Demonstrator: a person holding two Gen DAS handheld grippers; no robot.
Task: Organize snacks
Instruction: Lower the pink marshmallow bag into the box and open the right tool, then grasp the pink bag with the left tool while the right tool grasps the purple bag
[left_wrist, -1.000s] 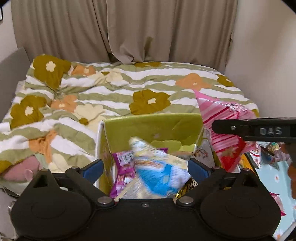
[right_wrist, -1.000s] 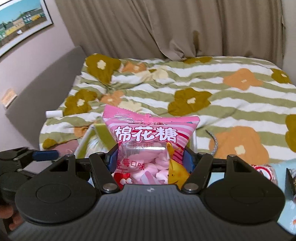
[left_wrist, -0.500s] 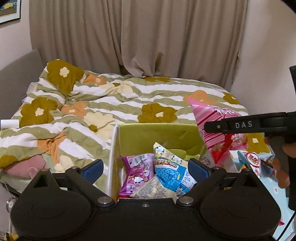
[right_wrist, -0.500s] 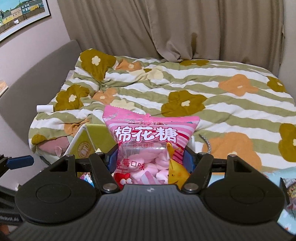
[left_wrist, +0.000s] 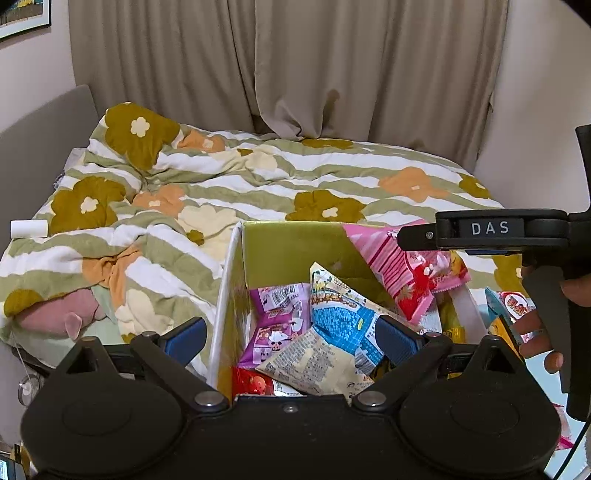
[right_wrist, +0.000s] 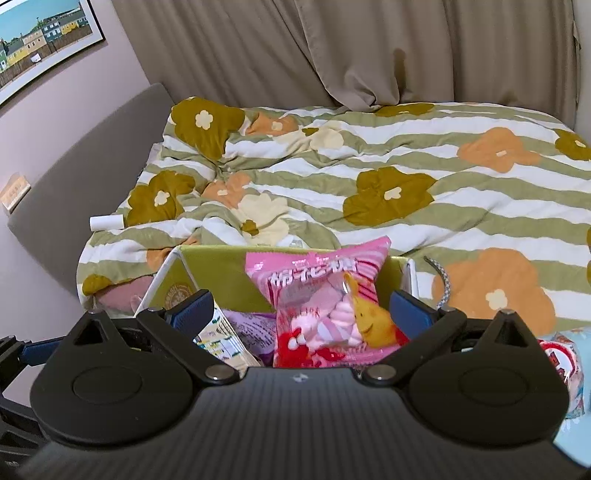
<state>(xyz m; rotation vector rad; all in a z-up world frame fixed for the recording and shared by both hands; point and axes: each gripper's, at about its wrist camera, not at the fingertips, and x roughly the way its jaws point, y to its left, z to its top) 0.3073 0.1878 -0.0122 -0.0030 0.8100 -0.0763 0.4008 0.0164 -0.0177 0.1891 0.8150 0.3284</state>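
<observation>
Right wrist view shows the right claw (right_wrist: 301, 308) just sprung wide, released, the pink marshmallow bag (right_wrist: 325, 295) dropping between its jaws into the green box (right_wrist: 221, 269) by the bed's near edge; I'd withdraw straight up.

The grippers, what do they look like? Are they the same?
Yes, they match. The left gripper and the right gripper both have black bodies with round discs, silver screws and blue finger pads. Seen from the side, the right one reads DAS in white letters. One finger wears a ring.
</observation>
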